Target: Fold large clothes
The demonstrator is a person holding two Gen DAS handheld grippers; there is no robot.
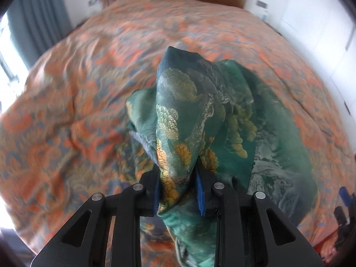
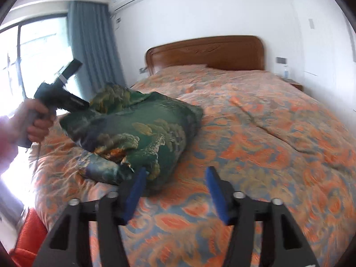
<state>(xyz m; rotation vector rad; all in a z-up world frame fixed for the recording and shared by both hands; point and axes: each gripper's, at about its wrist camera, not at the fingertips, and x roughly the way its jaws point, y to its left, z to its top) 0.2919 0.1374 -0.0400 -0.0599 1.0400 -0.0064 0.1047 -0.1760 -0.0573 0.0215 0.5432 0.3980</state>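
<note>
A large green silky garment [image 1: 200,111] with gold and white print is bunched up over the bed. My left gripper [image 1: 178,184] is shut on a fold of it and holds it lifted. In the right wrist view the garment [image 2: 138,131] hangs as a puffy heap from the left gripper [image 2: 86,105], with its lower part resting on the bedspread. My right gripper [image 2: 175,178] is open and empty, low over the bed just right of the garment's near edge, not touching it.
The bed has an orange and blue patterned bedspread [image 2: 255,133] and a wooden headboard [image 2: 207,53]. A window and blue curtain [image 2: 93,44] stand at the left. An orange cloth [image 2: 29,235] lies beside the bed's near left corner. A nightstand [image 2: 293,84] is at the far right.
</note>
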